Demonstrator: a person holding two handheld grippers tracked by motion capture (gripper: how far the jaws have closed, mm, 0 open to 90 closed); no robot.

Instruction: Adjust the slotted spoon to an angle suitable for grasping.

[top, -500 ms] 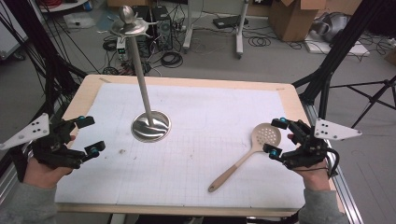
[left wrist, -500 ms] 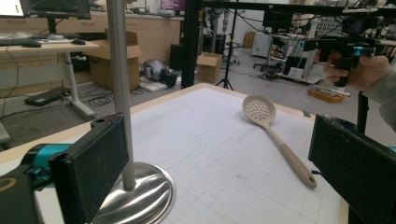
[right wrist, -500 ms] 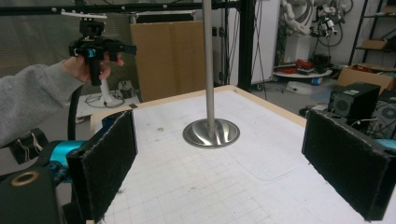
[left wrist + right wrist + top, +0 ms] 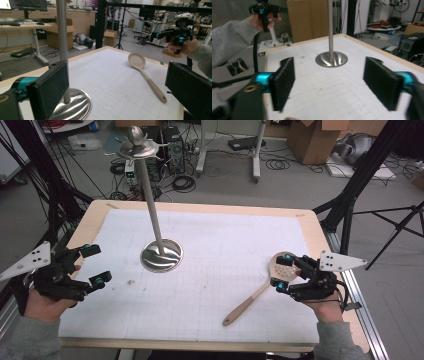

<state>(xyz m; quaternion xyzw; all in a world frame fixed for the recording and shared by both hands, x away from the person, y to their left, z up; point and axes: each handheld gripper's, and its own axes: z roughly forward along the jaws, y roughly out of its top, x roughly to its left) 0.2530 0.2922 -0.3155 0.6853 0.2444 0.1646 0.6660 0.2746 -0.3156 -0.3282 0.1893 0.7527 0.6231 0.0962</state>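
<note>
While hovering over the near right part of the table (image 4: pixel 210 210), right gripper (image 4: pixel 286 273) with jaws apart, grasping nothing, just above the bowl end of the slotted spoon (image 4: pixel 260 292). Between its 2 pads in the right gripper view: bare gridded mat, spoon tip barely peeking in at the bottom edge (image 4: pixel 290 118). Jaws just been opening or closing, nothing pinched between them. Spoon flat on the white mat (image 4: pixel 225 270), perforated bowl toward the right edge, wooden handle slanting toward the near edge. Left gripper (image 4: pixel 97 265) at near left, jaws wide, released, nothing held, well apart from the spoon. Steel stand (image 4: pixel 161 254), round base on mat, thin pole upright, left of centre, untouched.
</note>
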